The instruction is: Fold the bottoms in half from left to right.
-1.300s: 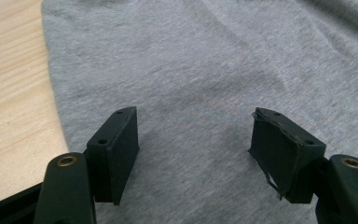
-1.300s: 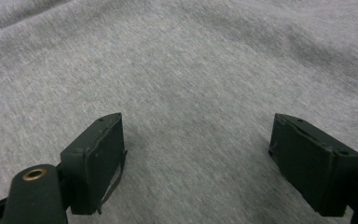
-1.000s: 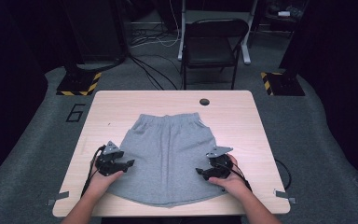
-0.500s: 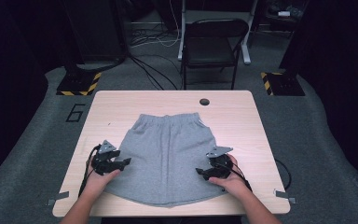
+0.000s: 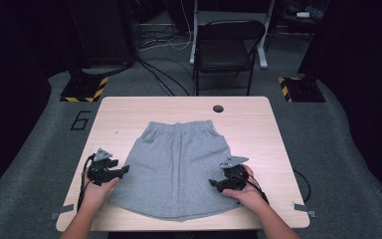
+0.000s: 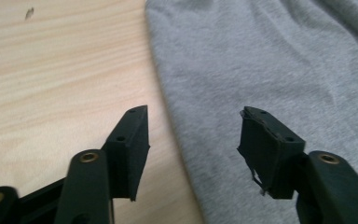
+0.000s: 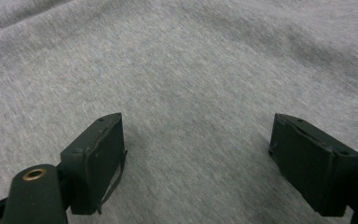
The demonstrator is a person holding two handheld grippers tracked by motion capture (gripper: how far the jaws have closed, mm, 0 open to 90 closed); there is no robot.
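Observation:
Grey shorts [image 5: 179, 164] lie flat on the wooden table [image 5: 258, 129], waistband at the far side. My left gripper [image 5: 121, 172] sits at the shorts' left edge, open, with the hem edge [image 6: 177, 140] running between its jaws and nothing clamped. My right gripper [image 5: 214, 183] rests over the shorts' lower right part, open, with grey fabric [image 7: 191, 93] spread under its wide-apart jaws. A hand holds each gripper from the near edge.
A round hole [image 5: 218, 108] is in the table near its far edge. A black folding chair [image 5: 226, 50] stands behind the table, with cables on the floor. Bare tabletop [image 6: 51, 70] lies left of the shorts.
My left gripper has shifted left and slightly nearer, off the fabric to the shorts' left edge. The right gripper has stayed put.

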